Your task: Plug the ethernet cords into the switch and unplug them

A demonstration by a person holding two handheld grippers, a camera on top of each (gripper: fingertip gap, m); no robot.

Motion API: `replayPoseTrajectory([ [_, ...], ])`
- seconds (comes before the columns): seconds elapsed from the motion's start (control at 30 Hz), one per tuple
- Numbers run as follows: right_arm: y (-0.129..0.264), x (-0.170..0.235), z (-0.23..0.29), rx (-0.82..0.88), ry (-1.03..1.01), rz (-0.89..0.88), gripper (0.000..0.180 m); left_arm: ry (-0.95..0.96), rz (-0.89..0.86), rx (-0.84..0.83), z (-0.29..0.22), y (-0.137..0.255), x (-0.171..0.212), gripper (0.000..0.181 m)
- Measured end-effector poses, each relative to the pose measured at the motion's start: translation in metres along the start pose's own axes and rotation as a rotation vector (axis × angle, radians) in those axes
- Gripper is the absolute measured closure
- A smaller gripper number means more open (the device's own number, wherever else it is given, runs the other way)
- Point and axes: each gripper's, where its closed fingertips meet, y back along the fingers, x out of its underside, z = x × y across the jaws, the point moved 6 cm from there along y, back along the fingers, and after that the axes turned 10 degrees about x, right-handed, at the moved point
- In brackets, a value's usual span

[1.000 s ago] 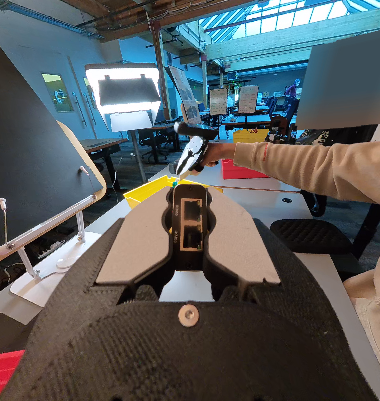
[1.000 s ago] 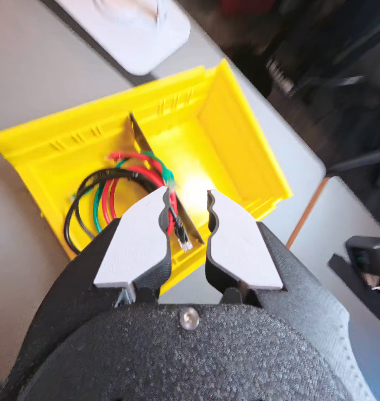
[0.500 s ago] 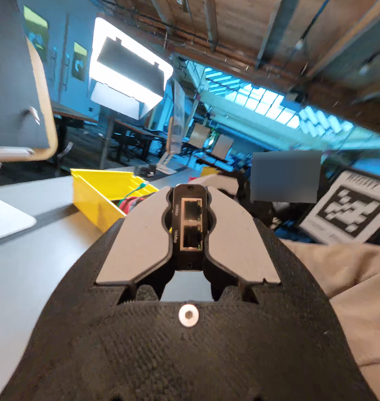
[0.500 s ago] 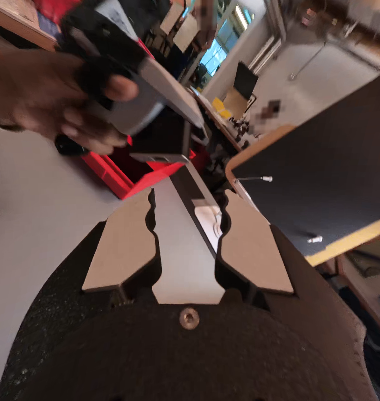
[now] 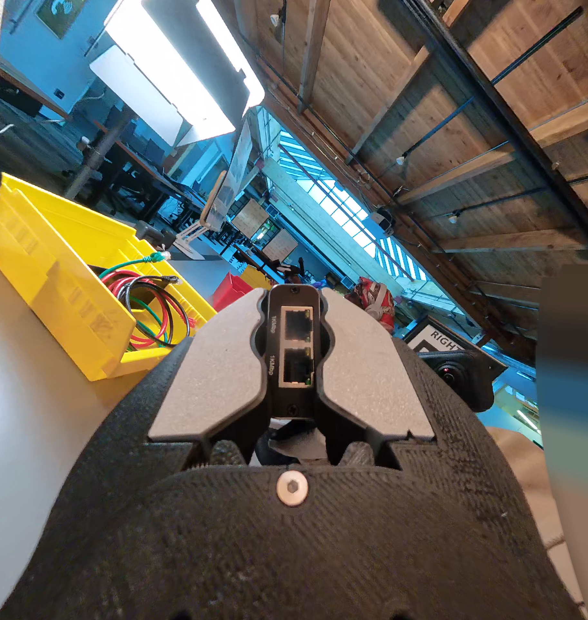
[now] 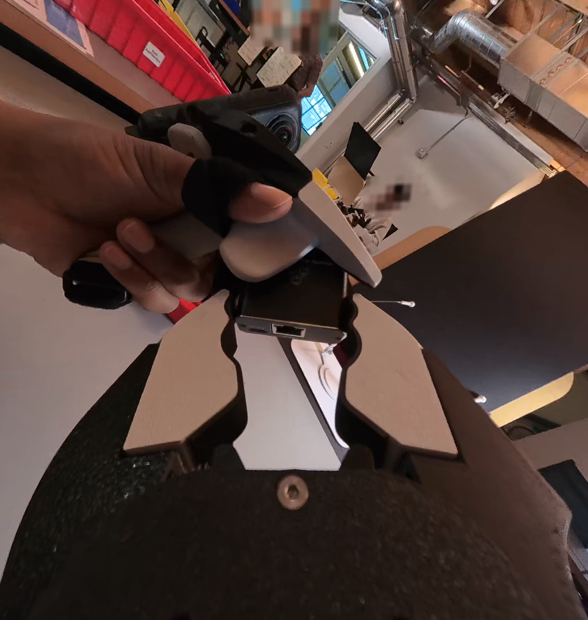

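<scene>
While the switch (image 5: 293,349) sits clamped between your left gripper (image 5: 292,345) fingers, both of its stacked ports face the left wrist camera and both look empty. Nothing is plugged in yet, so I read this as setup for the first insertion.

From the right wrist view, the other end of the switch (image 6: 291,310) lies right at the tips of your right gripper (image 6: 289,330). That claw is spread wide and holds nothing; its fingers flank the switch end, and I can't tell if they touch it. You're holding the left gripper body by hand (image 6: 94,201) just above it.

Cords: the ethernet cords (image 5: 148,308), red, green and black, are coiled in the yellow bin (image 5: 51,295) on the table (image 5: 24,419), off to the left of the switch. A green plug (image 5: 156,257) sticks up past the bin wall and a black one (image 5: 171,279) lies on top of the coil.

Next move, as I see it: either re-seat the switch with the right claw or swing it over to the bin. Take a cord just behind its plug, then line the plug square to a port. Keep the left grip firm so the switch doesn't twist under the push.
</scene>
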Motion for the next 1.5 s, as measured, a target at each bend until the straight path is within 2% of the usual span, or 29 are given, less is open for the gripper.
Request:
replayPoseTrajectory([
  [0.17, 0.007, 0.006, -0.015, -0.038, 0.022, -0.013, 0.118, -0.090, 0.124, -0.022, -0.002, -0.001, 0.003, 0.153],
  [0.3, 0.021, 0.011, -0.026, -0.174, 0.071, -0.107, 0.118, -0.119, 0.283, 0.008, -0.006, -0.001, 0.008, 0.151],
  [0.4, 0.022, 0.023, -0.028, -0.216, 0.141, -0.054, 0.117, -0.164, 0.358, -0.048, -0.002, -0.003, 0.014, 0.154],
  [0.57, 0.009, 0.044, -0.025, -0.246, 0.180, 0.230, 0.116, -0.205, 0.301, -0.237, 0.024, -0.003, 0.022, 0.156],
  [0.7, 0.002, 0.044, -0.019, -0.254, 0.182, 0.320, 0.113, -0.227, 0.264, -0.296, 0.033, -0.002, 0.025, 0.156],
  [0.9, -0.007, 0.048, -0.020, -0.268, 0.237, 0.367, 0.122, -0.275, 0.258, -0.349, 0.038, -0.002, 0.029, 0.156],
  [1.0, -0.007, 0.057, -0.046, -0.284, 0.238, 0.415, 0.122, -0.334, 0.239, -0.354, 0.034, 0.002, 0.021, 0.150],
  [1.13, -0.007, 0.097, -0.133, -0.240, 0.143, 0.585, 0.122, -0.442, 0.173, -0.370, 0.019, 0.013, -0.003, 0.148],
  [1.27, -0.006, 0.169, -0.210, -0.271, 0.050, 0.810, 0.121, -0.492, 0.124, -0.363, 0.008, 0.021, -0.020, 0.149],
  [1.37, -0.011, 0.223, -0.238, -0.293, -0.034, 0.928, 0.121, -0.527, 0.152, -0.375, 0.005, 0.025, -0.023, 0.149],
  [1.5, -0.026, 0.290, -0.245, -0.361, -0.139, 1.055, 0.121, -0.554, 0.250, -0.415, 0.012, 0.044, -0.007, 0.149],
])
